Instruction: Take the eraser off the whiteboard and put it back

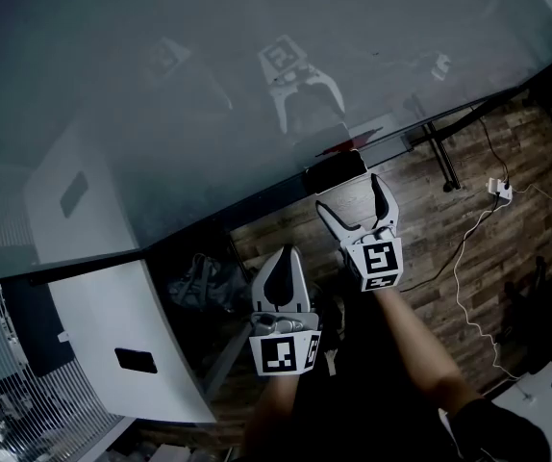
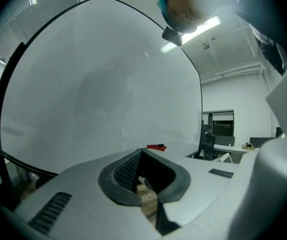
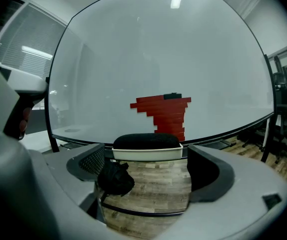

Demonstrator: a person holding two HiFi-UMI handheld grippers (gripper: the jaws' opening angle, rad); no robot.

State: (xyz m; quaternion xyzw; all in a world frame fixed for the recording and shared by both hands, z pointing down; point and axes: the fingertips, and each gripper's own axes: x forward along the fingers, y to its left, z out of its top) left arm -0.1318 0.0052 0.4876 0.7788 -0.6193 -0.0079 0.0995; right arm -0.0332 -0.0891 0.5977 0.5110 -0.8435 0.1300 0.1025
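My right claw was open wide. The eraser sat between its jaws, low on the whiteboard. My left claw was closed, empty.

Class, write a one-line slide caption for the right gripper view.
Right gripper, jaws open, facing the black-topped eraser at the whiteboard's lower edge.

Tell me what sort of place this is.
Probably an office or meeting room: a big whiteboard with an eraser at its lower edge, an office chair by desks, and wood-plank flooring.
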